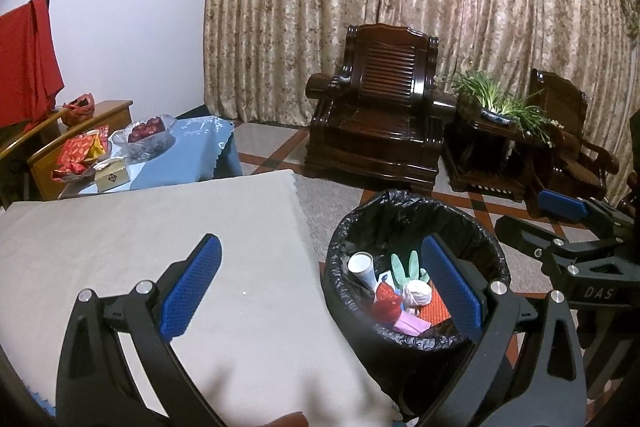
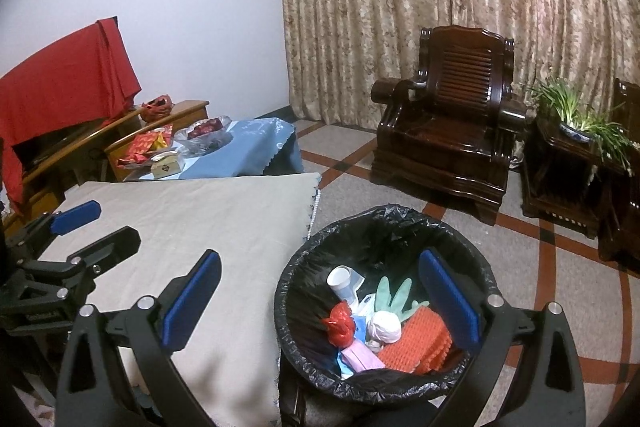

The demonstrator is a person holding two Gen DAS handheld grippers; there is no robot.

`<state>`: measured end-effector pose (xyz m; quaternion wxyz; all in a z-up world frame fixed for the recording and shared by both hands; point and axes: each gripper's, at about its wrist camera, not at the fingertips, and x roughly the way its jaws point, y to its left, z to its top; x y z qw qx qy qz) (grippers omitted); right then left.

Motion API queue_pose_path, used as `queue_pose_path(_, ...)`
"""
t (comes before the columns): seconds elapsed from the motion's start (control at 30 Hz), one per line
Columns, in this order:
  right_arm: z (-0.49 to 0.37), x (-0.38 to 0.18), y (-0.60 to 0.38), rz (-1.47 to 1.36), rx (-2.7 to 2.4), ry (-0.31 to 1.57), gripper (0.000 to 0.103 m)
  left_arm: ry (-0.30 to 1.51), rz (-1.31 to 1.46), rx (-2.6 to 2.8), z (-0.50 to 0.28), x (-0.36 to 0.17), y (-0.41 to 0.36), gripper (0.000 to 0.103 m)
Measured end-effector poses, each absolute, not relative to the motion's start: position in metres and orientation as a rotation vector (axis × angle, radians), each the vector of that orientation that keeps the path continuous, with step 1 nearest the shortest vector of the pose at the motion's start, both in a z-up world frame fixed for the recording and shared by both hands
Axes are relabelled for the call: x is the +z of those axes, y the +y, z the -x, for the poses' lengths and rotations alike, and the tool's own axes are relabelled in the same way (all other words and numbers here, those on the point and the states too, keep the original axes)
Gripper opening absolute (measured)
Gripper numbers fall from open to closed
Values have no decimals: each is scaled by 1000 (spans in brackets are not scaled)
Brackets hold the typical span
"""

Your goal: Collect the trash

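Note:
A bin with a black liner (image 1: 400, 199) (image 2: 384, 215) stands on the floor beside the table's right edge. It holds a white paper cup (image 1: 361, 265) (image 2: 339, 277), a green glove (image 1: 408, 267) (image 2: 394, 297), a red bag (image 1: 386, 301) (image 2: 340, 323), a white wad (image 2: 384, 325), an orange mat (image 2: 416, 347) and a pink packet (image 2: 360, 359). My left gripper (image 1: 320, 287) (image 2: 96, 229) is open and holds nothing, straddling the table edge and the bin. My right gripper (image 2: 320, 301) (image 1: 536, 219) is likewise open, its right finger over the bin.
A beige cloth covers the table (image 1: 160, 227) (image 2: 200, 219). Behind it a low table with a blue cloth (image 1: 192, 151) carries a glass fruit bowl (image 1: 146, 135), a tissue box (image 1: 112, 177) and red packets. A dark wooden armchair (image 1: 380, 107), a plant stand (image 1: 496, 107) and curtains fill the back.

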<state>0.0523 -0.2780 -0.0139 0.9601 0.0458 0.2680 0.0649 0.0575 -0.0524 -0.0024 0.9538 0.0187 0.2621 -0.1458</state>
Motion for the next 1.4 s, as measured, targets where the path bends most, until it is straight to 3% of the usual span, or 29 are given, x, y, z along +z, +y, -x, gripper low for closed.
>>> queue_pose_path(1.4,-53,-14,-276,-90,132,544,97,530,-41,-295,-54,-3,-52,97)
